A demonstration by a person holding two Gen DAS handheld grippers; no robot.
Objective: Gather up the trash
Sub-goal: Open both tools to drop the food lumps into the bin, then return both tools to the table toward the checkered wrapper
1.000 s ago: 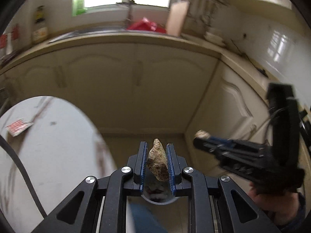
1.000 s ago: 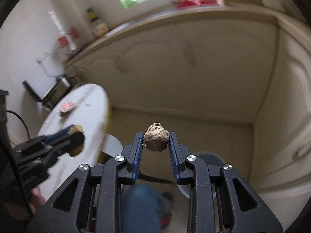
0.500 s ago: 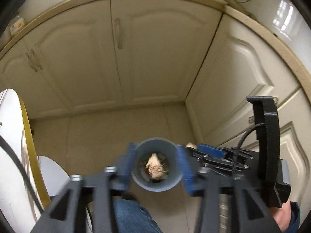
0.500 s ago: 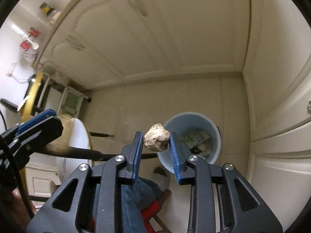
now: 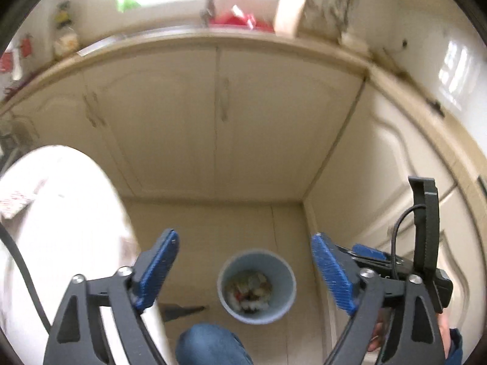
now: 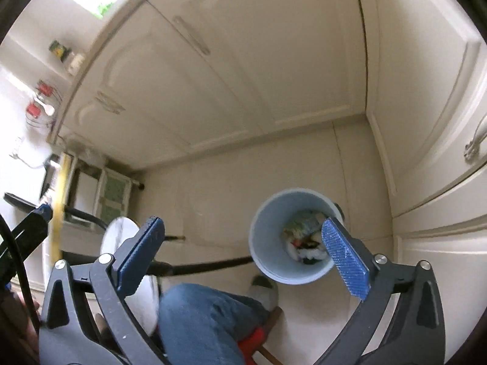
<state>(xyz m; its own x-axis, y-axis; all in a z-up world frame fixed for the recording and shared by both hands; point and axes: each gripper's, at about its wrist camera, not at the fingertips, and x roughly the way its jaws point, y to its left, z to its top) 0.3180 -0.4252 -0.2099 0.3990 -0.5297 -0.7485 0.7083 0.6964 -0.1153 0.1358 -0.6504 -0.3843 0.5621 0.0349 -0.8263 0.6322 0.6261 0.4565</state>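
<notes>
2 grippers, left gripper (image 5: 243, 269) and right gripper (image 6: 243, 255), just opened, empty above 1 bin (image 5: 257, 286).

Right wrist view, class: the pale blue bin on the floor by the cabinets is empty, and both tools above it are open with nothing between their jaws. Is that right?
Not quite. The bin is not empty: the right wrist view shows mixed trash lying at its bottom. The rest holds: it stands on the floor by the cabinets, and the right tool and left tool, their jaws just opened, hold nothing.
</notes>
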